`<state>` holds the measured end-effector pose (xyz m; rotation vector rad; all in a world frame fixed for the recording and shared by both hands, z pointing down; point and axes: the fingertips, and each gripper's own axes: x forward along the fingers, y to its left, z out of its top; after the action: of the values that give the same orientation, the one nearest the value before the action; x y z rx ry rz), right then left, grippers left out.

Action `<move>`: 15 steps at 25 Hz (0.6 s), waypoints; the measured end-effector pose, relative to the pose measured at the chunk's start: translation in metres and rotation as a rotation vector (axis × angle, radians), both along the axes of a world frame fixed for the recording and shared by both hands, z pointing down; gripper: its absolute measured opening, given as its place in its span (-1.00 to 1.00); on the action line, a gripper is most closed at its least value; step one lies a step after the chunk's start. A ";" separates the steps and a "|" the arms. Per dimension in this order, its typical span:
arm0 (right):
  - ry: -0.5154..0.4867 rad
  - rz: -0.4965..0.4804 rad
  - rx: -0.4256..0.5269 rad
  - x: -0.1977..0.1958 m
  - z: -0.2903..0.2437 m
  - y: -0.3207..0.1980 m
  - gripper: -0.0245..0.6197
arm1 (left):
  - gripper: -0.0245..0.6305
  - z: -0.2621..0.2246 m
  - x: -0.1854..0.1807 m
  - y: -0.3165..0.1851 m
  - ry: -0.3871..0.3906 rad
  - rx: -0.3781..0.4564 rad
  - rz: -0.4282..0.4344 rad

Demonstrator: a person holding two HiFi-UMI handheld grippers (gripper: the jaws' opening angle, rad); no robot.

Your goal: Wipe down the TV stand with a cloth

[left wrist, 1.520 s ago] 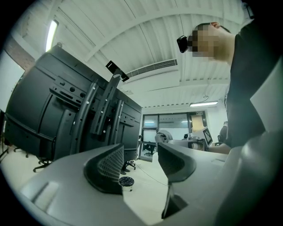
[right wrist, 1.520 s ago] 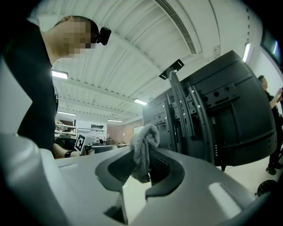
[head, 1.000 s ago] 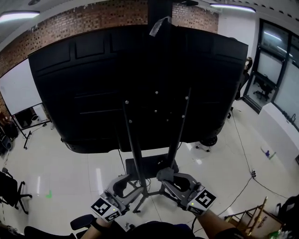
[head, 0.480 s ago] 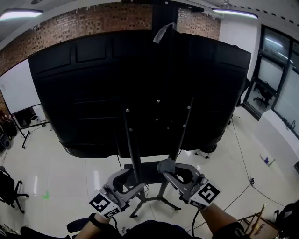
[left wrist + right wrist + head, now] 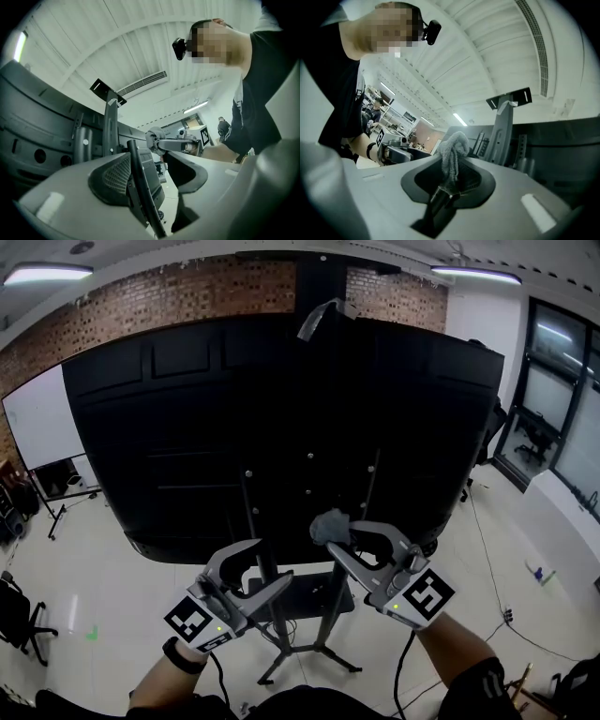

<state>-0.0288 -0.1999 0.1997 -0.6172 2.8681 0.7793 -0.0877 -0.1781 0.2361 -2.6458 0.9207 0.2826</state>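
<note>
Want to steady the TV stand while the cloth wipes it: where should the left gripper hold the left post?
Grip the left post on its bare stretch below the TV, coming from the person's side with jaws either side of it: it is slim and upright, and the open left gripper is beside it.

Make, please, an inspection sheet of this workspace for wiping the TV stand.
Surface: TV stand, black poles and base shelf; dust cannot be judged.
Job's things: grey cloth, bunched, near the right pole.
Clutter: grey strip hanging at the TV's top edge.
Grippers: right gripper, fingers shut on the grey cloth; left gripper, fingers apart about the left pole, not gripping.
Cables: cord hanging under the right gripper.
Surroundings: TV back, whiteboard, brick wall, office chair.
</note>
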 end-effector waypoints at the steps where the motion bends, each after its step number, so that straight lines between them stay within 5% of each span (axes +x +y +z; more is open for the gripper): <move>1: 0.009 0.002 0.022 -0.002 -0.011 -0.002 -0.71 | -0.13 -0.011 0.001 -0.003 -0.007 0.018 0.000; 15: 0.088 0.090 0.279 -0.004 -0.157 -0.062 -0.71 | -0.13 -0.164 0.009 -0.036 -0.084 0.230 -0.021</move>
<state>-0.0330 -0.2619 0.0424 -0.6930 2.7477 1.2212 -0.0786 -0.2146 0.0726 -2.4174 0.8349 0.2542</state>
